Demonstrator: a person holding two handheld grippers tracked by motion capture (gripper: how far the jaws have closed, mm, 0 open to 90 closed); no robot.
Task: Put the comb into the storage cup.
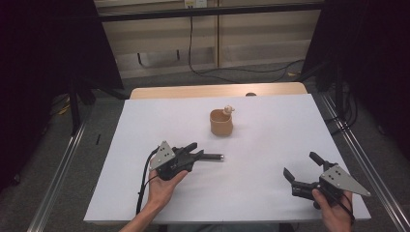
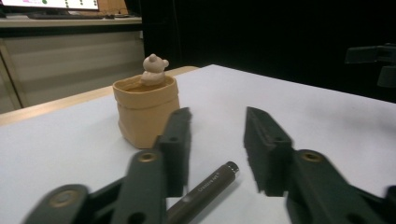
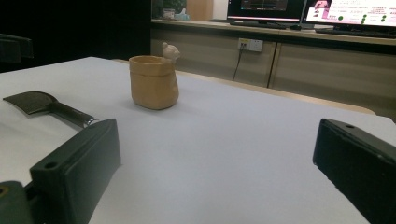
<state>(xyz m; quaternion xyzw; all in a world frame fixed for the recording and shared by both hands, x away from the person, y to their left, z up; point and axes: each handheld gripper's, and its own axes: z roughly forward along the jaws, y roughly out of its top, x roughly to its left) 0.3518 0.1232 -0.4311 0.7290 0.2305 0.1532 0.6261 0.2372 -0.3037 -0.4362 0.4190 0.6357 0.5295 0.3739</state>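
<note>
— What's sitting on the left side of the table (image 1: pixel 145 203) right now?

— The person's left hand (image 1: pixel 162 186) is resting low on the white sheet, holding the left gripper (image 1: pixel 197 153). Its jaws are standing apart, and a dark pen (image 1: pixel 212 157) is lying on the sheet, poking out past their tips toward the right.

— Are the jaws pinching the pen?

— No. In the left gripper view the pen (image 2: pixel 205 189) is lying flat between the two jaws with a gap on each side, its blunt end pointing toward the far edge of the table.

— And in the middle?

— A small tan pot (image 1: pixel 221 123) is standing upright toward the back of the sheet, well apart from both grippers. A little pale bear figure (image 1: pixel 228 110) is perching on its rim. In the left gripper view the pot (image 2: pixel 144 116) is showing just behind one jaw.

— What about the right?

— The right hand (image 1: pixel 336 210) is holding the right gripper (image 1: pixel 300 166) near the front right corner, jaws spread wide with nothing between them. In the right gripper view the pot (image 3: pixel 154 81) is standing farther off on the sheet, with the pen (image 3: pixel 70 114) lying to its left.
</note>
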